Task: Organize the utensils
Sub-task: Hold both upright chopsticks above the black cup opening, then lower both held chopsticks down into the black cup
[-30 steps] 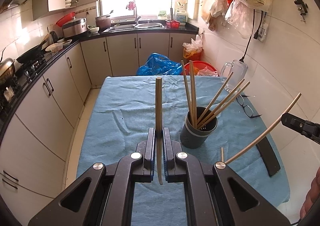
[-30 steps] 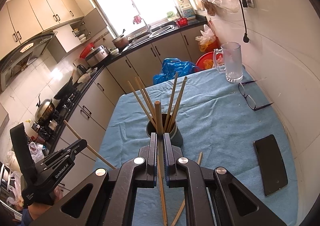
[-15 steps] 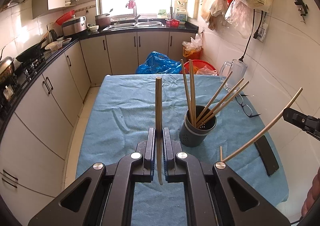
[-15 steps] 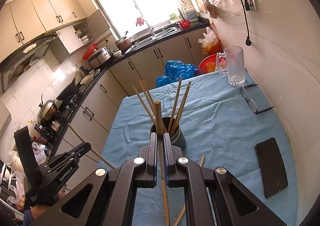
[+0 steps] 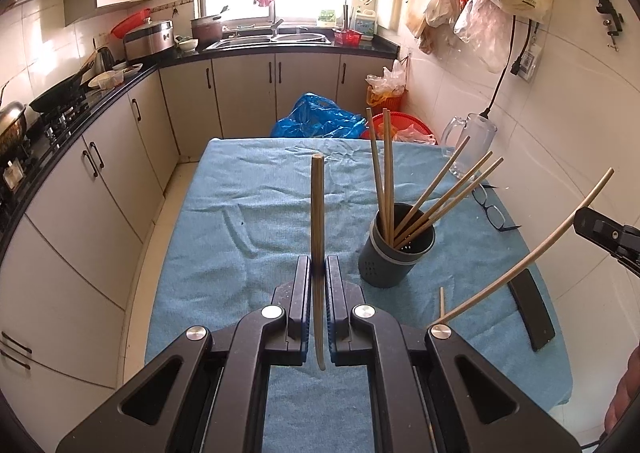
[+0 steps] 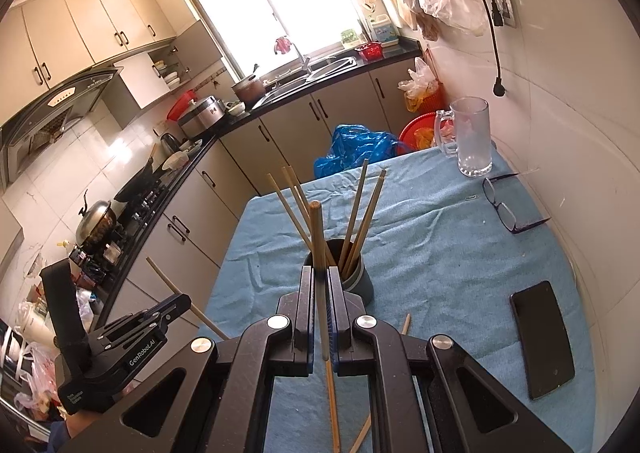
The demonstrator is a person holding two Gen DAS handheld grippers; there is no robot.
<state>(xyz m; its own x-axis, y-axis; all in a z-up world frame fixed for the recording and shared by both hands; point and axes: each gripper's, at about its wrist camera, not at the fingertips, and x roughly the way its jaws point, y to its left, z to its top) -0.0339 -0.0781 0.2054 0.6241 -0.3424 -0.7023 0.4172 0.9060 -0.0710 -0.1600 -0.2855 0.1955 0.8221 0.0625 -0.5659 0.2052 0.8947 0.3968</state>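
Each gripper, left and right, has its fingers closed on one chopstick, both above the tabletop near the holder, so lower each tip-first, clear of the leaning sticks, before releasing.

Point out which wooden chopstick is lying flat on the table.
The short-looking wooden chopstick on the blue cloth, between the grey holder and the black phone. It lies flat; the others stand in the holder or are clamped upright in a hand-held gripper.

wooden chopsticks upright in grey holder
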